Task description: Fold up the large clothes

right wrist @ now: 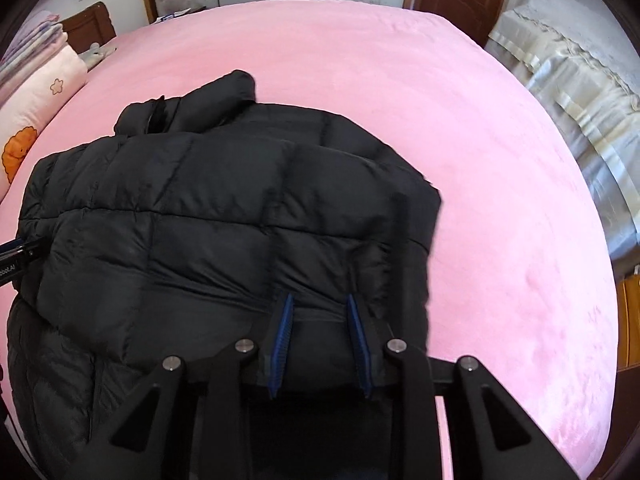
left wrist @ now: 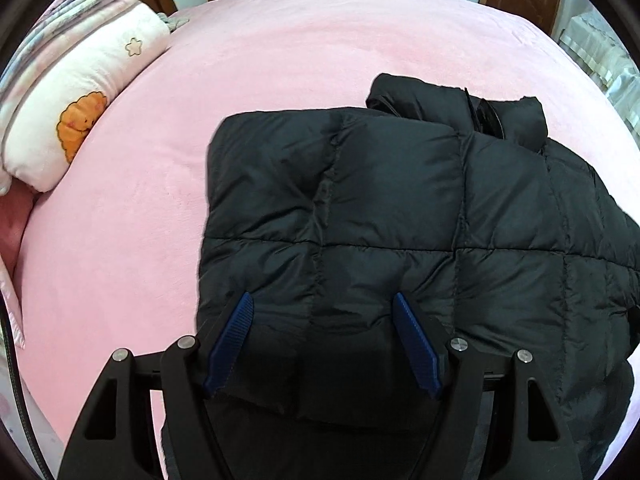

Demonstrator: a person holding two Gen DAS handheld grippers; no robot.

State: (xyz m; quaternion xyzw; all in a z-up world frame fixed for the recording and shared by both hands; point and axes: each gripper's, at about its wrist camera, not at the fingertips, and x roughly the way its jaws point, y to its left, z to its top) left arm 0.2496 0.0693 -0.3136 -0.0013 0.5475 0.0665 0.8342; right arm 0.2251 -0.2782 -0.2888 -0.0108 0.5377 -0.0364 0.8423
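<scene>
Fingers (left wrist: 243, 322) of the left gripper (left wrist: 322, 336) are spread wide, with the near folded edge of the black puffer jacket (left wrist: 380, 208) lying between them; whether the blue pads touch the fabric cannot be told. Right gripper (right wrist: 320, 334) fingers (right wrist: 285, 320) are set closer together, with a bulge of the same jacket (right wrist: 224, 208) bunched between the pads, apparently pinched at the hem. No containers are seen. The jacket is laid on the pink bed (left wrist: 280, 60), folded over on itself, quilted panels up, with its collar (left wrist: 492, 114) at the far side and a sleeve end (right wrist: 236, 84) poking out beyond it. A plush pillow (left wrist: 80, 112) with an orange print and stacked folded blankets (left wrist: 72, 4) are shown most fully in the left view. A pale covered piece of furniture (right wrist: 580, 92) beside the bed is shown fully only in the right view, along with part of the left gripper (right wrist: 16, 258) at the jacket's left edge.
</scene>
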